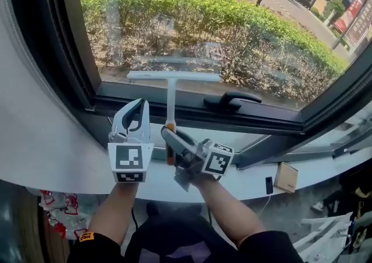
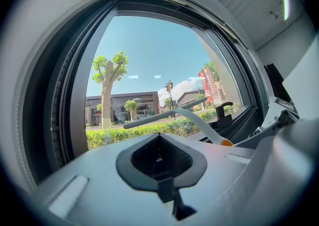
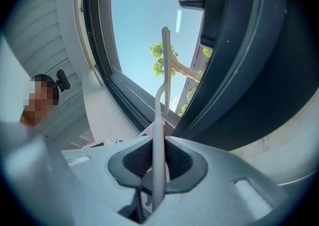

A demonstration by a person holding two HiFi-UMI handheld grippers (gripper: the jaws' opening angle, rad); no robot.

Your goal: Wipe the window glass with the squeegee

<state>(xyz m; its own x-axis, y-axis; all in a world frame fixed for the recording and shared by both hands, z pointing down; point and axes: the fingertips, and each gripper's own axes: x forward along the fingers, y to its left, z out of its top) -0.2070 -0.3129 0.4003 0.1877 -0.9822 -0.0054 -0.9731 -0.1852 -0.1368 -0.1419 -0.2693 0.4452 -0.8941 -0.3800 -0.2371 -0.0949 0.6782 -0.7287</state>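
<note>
Head view: squeegee (image 1: 172, 75) against window glass (image 1: 232, 24) above white sill (image 1: 75, 163).

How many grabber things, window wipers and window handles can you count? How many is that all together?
Grippers: 2, the left gripper and the right gripper
Squeegee: 1
Window handle: 1
Total: 4

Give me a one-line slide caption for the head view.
Right gripper holds the white squeegee by its handle, blade low on the window glass; left gripper empty beside it.
</note>
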